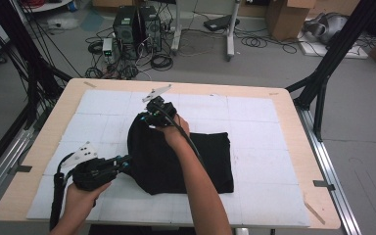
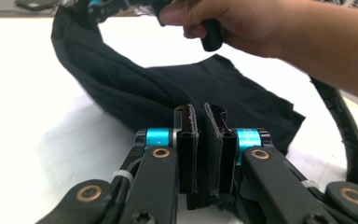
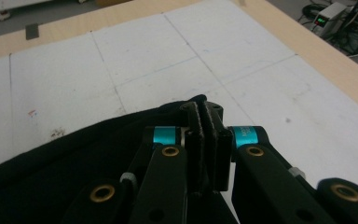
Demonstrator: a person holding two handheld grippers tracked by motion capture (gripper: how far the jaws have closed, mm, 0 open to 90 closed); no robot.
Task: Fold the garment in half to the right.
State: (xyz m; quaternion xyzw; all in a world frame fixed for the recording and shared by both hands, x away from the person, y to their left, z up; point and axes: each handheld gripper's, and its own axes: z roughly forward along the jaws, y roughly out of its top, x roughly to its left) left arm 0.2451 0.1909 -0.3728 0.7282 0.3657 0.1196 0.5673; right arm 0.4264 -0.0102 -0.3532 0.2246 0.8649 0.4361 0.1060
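White foam sheeting point(image 1: 254, 122) covers the wooden table point(image 1: 298, 147). Near its centre lies the black fabric garment point(image 1: 196, 161), partly folded. Left gripper point(image 1: 122, 160) clamps the near-left hem; right gripper point(image 1: 149, 115) clamps the far-left edge, both jaw pairs closed on cloth and raised. Judgement: fold begun, not yet laid over.

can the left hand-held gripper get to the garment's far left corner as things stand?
Probably not right now. The left hand-held gripper is shut on the near left edge of the black garment, and the right hand-held gripper already pinches the far left corner, lifted off the table.
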